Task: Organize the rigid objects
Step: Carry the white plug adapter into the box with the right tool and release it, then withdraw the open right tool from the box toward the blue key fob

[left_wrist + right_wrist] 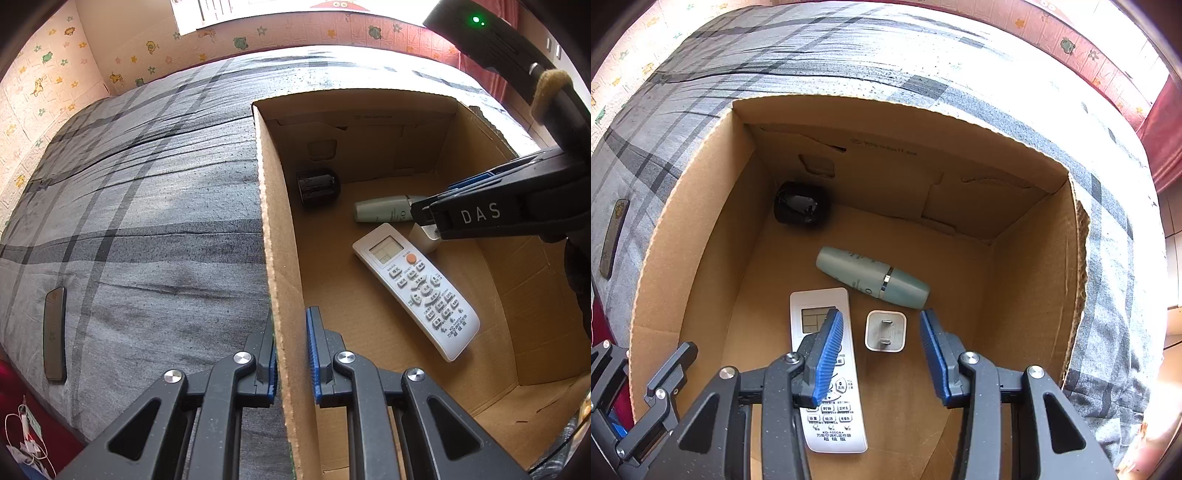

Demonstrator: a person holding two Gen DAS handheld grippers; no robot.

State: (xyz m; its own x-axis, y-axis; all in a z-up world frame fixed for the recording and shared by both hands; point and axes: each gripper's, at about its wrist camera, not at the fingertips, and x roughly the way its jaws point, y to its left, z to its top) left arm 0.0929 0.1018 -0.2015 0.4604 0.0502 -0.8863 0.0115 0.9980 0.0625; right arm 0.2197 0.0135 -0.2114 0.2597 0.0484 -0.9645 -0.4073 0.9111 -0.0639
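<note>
A cardboard box [280, 258] [694, 206] stands on a grey plaid bed. Inside lie a white remote [417, 288] [820, 424], a pale green bottle [380, 209] [871, 277], a white plug adapter [885, 331] [423, 238] and a black jar [317, 186] [799, 208]. My left gripper [291, 354] is shut on the box's left wall, one finger on each side. My right gripper [881, 350] is open and empty inside the box, just above the adapter; it shows in the left wrist view [424, 214].
A dark flat phone-like object [54, 334] [614, 236] lies on the bed [147, 221] left of the box. Patterned walls stand behind the bed. A white cable [26, 428] lies off the bed's lower left corner.
</note>
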